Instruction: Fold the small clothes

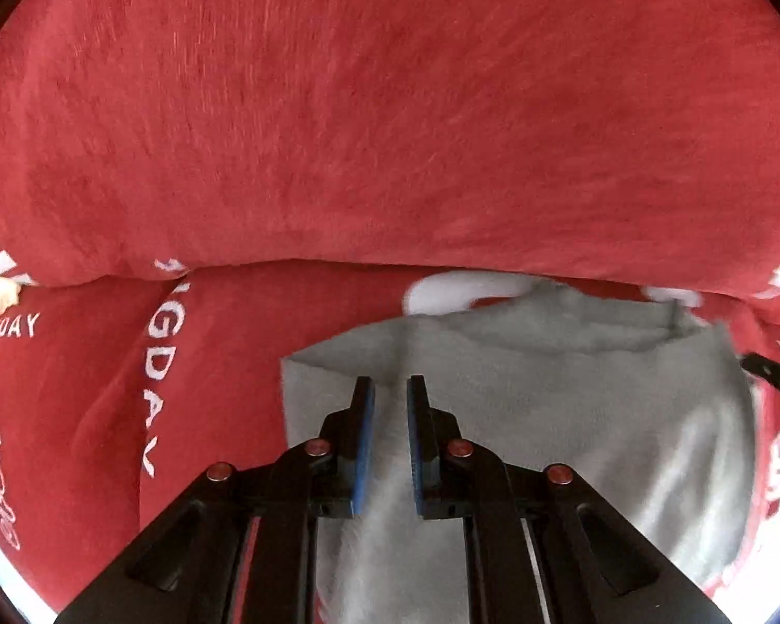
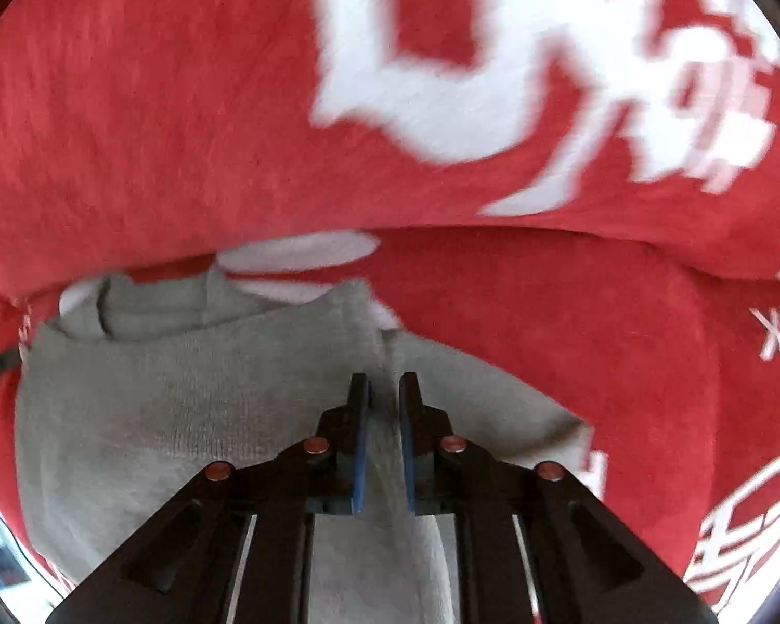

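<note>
While your two tools point steeply down, you have one grey garment [image 1: 572,416] lying on red printed cloth [image 1: 390,104]. Left tool [image 1: 390,390]: jaws nearly closed, grey fabric pinched between them. Right tool [image 2: 385,390]: jaws nearly closed, grey fabric between, grip uncertain.

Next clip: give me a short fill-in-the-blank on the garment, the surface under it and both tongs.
1. The small garment under both tongs is ____ in colour.
2. It lies on a red cloth printed with ____ lettering.
3. The pads on the fingers of the left tongs are ____.
4. The right tongs point at the garment's ____ side, seen from their own camera.

Missing words: grey; white; blue; right
</note>
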Motion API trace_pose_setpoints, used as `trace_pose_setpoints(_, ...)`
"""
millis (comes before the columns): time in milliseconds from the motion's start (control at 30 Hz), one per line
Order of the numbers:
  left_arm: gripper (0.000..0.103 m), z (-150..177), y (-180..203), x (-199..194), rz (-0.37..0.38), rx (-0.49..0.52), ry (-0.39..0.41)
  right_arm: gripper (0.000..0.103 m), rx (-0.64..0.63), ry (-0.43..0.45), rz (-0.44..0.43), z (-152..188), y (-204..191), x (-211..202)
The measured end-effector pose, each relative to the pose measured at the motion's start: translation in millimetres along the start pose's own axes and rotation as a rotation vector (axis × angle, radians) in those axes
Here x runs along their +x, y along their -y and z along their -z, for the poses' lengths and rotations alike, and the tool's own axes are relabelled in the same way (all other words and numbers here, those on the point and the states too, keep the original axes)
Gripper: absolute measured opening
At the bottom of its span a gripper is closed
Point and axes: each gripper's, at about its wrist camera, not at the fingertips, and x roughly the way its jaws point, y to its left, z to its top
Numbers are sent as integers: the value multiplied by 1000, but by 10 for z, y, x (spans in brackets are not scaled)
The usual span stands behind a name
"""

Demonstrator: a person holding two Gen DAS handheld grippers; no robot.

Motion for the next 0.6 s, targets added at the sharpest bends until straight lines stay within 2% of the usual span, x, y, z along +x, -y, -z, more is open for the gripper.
trace_pose_setpoints(100, 13, 108, 169, -116, 95, 64, -21, 12, 67, 36, -69, 60, 147, -256)
trace_pose_setpoints(167, 13, 207, 301, -30, 137, 89, -59, 12, 82, 37, -162, 156, 168, -335)
trace_pose_setpoints(233, 13, 296, 434, 148, 103, 90, -94, 12, 60, 4, -195, 225, 71, -290)
trace_pose_setpoints(333, 13, 373, 446, 394, 74, 18, -131, 12, 36, -34, -159, 329, -63, -60)
trace_pose_setpoints(367, 13, 391, 425, 415, 77, -5, -119, 7, 45, -41, -144, 365, -27, 32)
trace_pose_setpoints(400, 13, 394, 400, 410, 79, -19, -107, 6, 57, -25, -152, 381, 2, 66)
trace_pose_setpoints(500, 13, 393, 336, 391, 72, -23, -119, 5, 78, 18, -126, 377, 124, 24)
trace_pose_setpoints(567, 13, 394, 298, 366, 60, -22, -139, 5, 115, 12, -117, 353, 276, 9)
trace_pose_setpoints(600, 13, 401, 277, 332, 52, -22, -140, 9, 146, 5, -99, 347, 369, -14)
